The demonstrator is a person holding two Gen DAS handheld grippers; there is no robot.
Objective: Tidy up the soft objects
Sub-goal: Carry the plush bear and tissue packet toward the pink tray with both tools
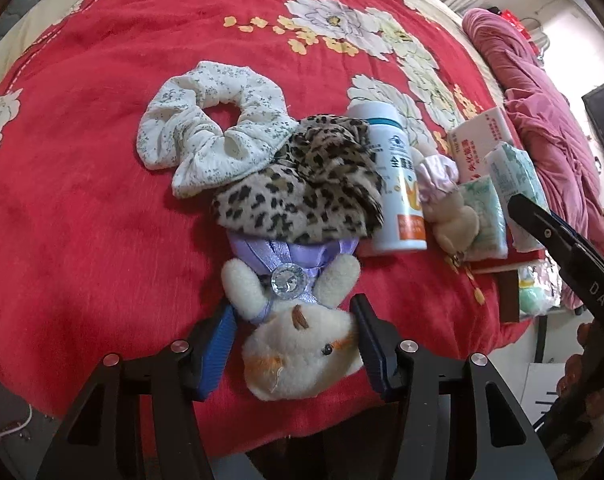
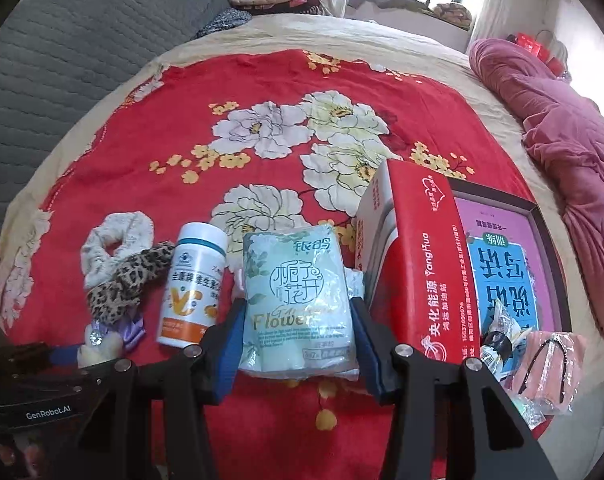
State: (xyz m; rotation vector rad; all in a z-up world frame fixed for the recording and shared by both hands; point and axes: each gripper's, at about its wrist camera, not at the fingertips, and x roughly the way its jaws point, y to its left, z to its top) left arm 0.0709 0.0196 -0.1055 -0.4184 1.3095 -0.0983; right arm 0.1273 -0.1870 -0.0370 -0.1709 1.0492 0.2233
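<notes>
On a bed covered by a red blanket printed with white flowers [image 1: 102, 184], the left gripper [image 1: 294, 354] has its blue-padded jaws on either side of the head of a small cream plush bear with a lilac satin ribbon and a clear gem [image 1: 298, 336]; the pads look pressed against the head, grasping it. Just beyond the bear lies a leopard-print fabric scrunchie [image 1: 302, 188], overlapped on its far left by a white floral cotton scrunchie [image 1: 206, 128]. To the right of them a white plastic vitamin bottle with an orange label [image 1: 397, 184] lies on its side. The right gripper [image 2: 298, 344] holds a pale green plastic-wrapped pack of tissues [image 2: 298, 296] between its jaws, clenched on both sides of the pack. Just right of the pack stands a red and white cardboard tissue box [image 2: 425, 272], resting against a dark-framed pink and blue book [image 2: 505, 256]
</notes>
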